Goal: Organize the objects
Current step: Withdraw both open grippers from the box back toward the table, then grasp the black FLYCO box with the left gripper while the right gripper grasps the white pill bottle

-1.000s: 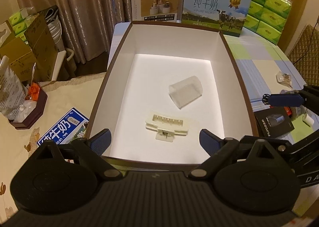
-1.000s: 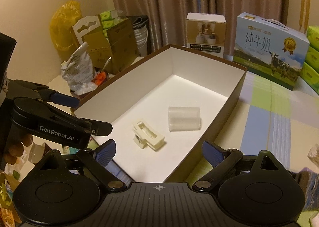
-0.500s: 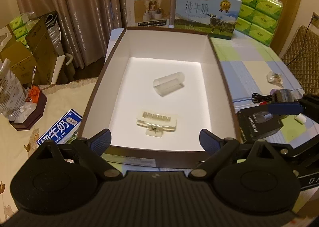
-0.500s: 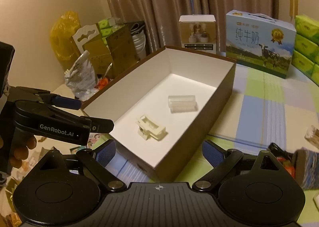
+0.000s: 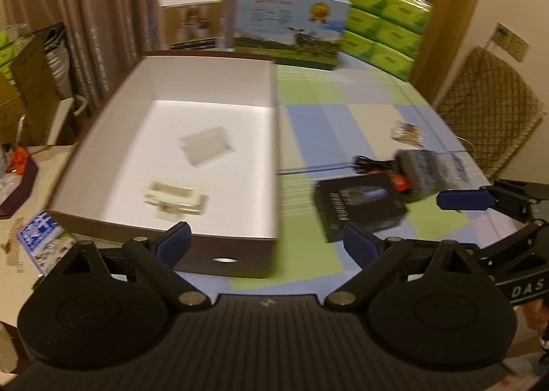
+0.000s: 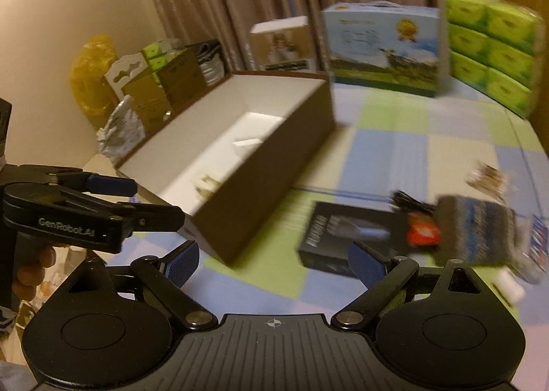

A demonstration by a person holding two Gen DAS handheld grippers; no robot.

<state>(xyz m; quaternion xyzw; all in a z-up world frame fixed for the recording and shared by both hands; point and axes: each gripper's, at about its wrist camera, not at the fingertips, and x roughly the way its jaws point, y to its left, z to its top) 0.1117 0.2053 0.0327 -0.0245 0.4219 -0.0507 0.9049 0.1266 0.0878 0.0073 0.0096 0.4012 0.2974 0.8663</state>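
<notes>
- Both pictures are blurred, so small details are hard to tell.
- My left gripper (image 5: 266, 238) has its fingers spread wide with nothing between them; it hangs over the near wall of the box (image 5: 226, 253).
- My right gripper (image 6: 272, 262) also has its fingers spread and empty, above the checked desk (image 6: 394, 137) just right of the box.
- Inside the box lie a clear tube (image 5: 207, 145) and a cream clip (image 5: 176, 198), apart from each other.
- On the desk right of the box sit a black carton (image 6: 346, 236), a knitted pouch (image 6: 480, 229) touching it, and a small wrapped item (image 5: 406, 131) farther back.
- I judge I am between placements, reaching for the next loose thing.
- Next, I should line the right fingers across the black carton's narrower sides, lower, then pinch.
</notes>
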